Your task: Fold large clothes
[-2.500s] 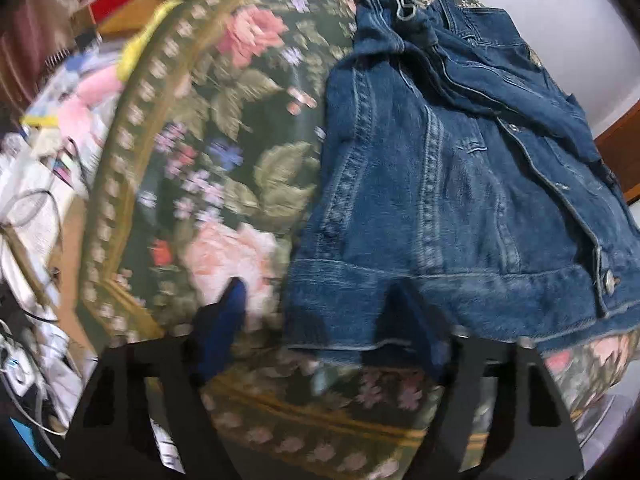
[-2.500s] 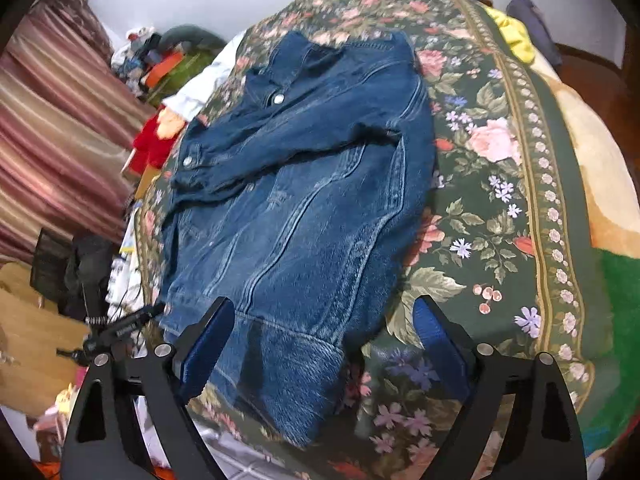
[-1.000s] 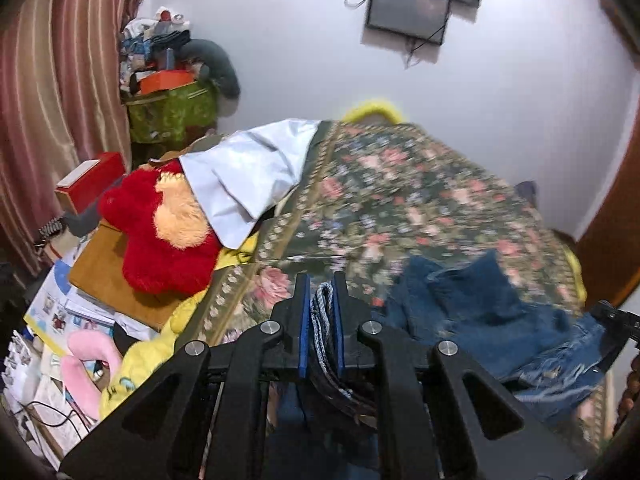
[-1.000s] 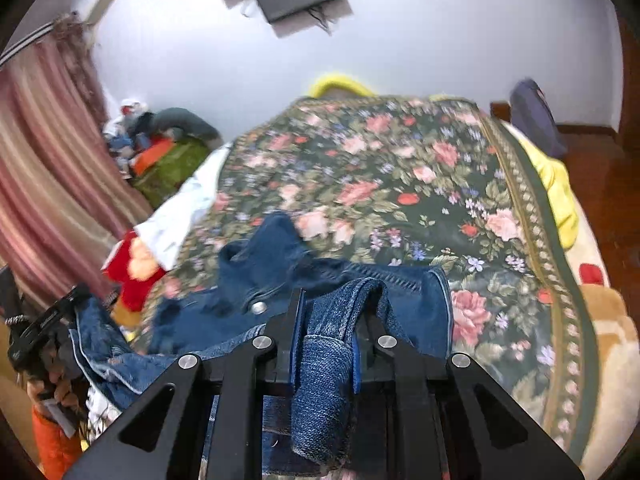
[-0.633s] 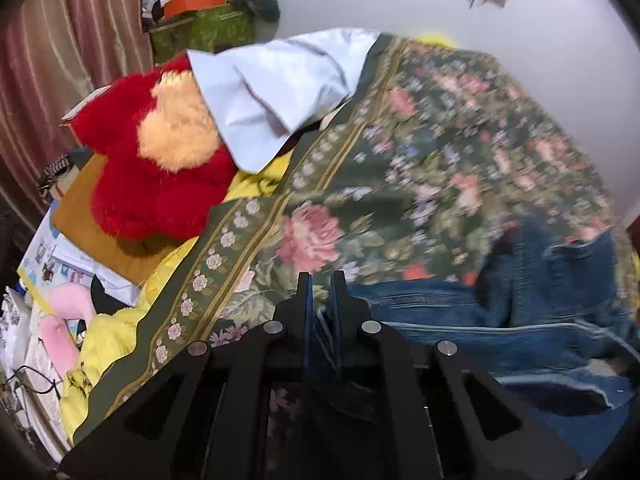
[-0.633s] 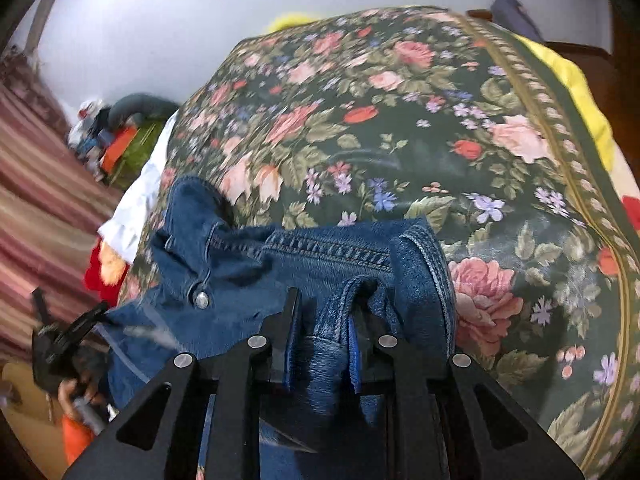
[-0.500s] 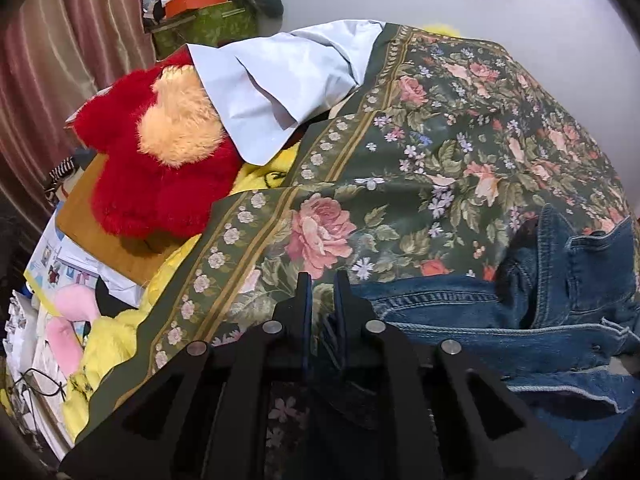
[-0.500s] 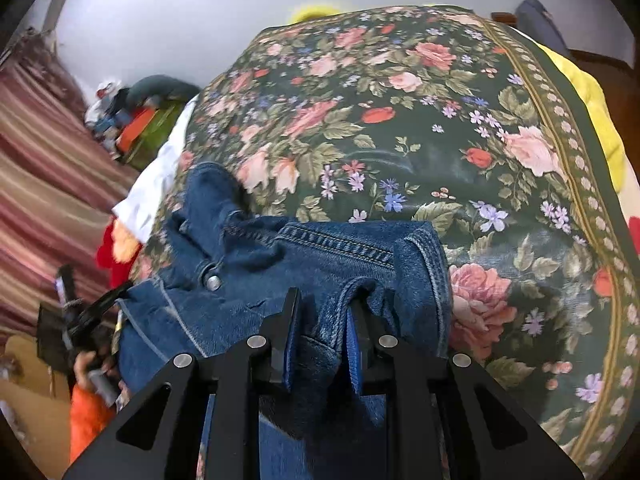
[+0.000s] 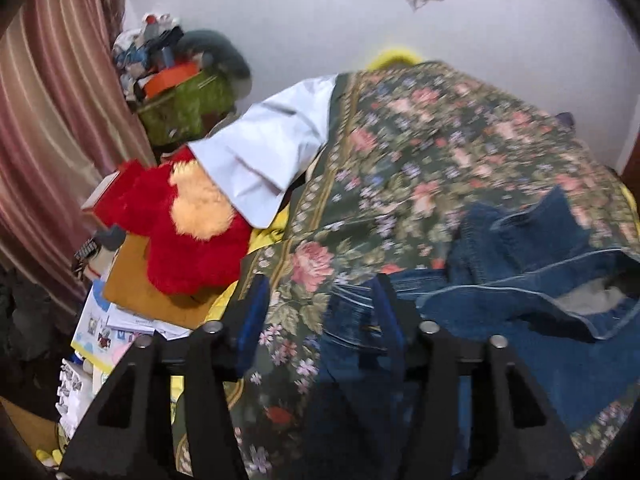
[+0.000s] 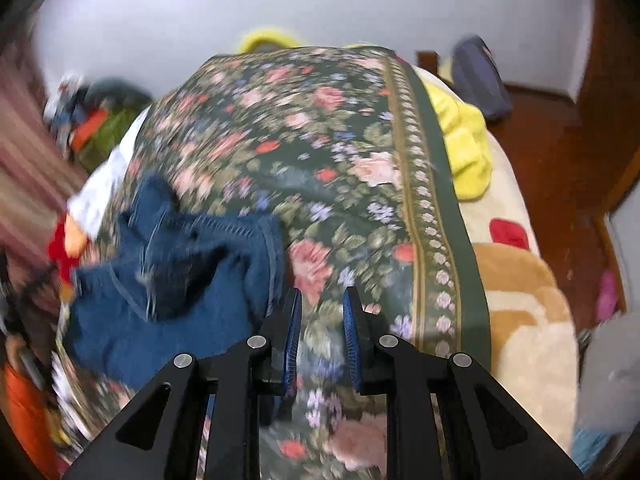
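Observation:
A blue denim jacket (image 9: pixel 520 280) lies doubled over on the floral bedspread (image 9: pixel 420 152). My left gripper (image 9: pixel 320 312) is open and empty, its right finger over the jacket's left edge. In the right wrist view the jacket (image 10: pixel 180 276) lies bunched at the left of the bedspread (image 10: pixel 320 140). My right gripper (image 10: pixel 318 320) is partly open and empty, just right of the jacket's edge, over bare bedspread. This view is blurred by motion.
A red plush toy (image 9: pixel 180 224) and a white cloth (image 9: pixel 264 160) lie off the bed's left side, with clutter and a curtain (image 9: pixel 52 120) beyond. A yellow blanket (image 10: pixel 464 148) and a beige rug (image 10: pixel 528 300) lie right of the bed.
Both grippers were shut on the jacket's hem and carried it over toward the collar. Now both have opened and let go, and the right gripper has swung right, off the jacket.

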Demonstrator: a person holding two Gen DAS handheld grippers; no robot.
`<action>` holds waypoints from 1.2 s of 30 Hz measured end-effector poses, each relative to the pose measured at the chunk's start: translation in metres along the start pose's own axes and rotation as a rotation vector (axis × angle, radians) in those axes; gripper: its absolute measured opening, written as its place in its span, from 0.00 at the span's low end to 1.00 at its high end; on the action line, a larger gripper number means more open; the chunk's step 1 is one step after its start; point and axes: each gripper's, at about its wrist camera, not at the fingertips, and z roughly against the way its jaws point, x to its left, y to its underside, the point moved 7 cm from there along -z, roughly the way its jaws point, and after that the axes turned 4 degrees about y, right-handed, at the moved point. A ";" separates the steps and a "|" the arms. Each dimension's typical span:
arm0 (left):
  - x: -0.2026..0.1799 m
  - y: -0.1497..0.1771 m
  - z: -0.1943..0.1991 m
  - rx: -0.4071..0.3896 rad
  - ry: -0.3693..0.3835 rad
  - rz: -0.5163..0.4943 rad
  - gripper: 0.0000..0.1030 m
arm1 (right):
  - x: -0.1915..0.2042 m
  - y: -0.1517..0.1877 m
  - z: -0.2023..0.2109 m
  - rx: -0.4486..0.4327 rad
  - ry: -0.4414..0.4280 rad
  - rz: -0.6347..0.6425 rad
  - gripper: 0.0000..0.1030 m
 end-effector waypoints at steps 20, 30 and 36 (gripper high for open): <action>-0.146 0.075 -0.069 0.243 0.264 -0.198 0.68 | 0.171 0.063 -0.066 0.068 -0.006 0.539 0.16; -0.169 0.019 -0.119 0.224 0.259 -0.131 0.68 | 0.157 -0.021 -0.105 -0.012 0.104 0.466 0.16; -0.128 -0.006 -0.110 0.173 0.184 -0.023 0.68 | 0.115 -0.052 -0.109 0.010 0.032 0.222 0.16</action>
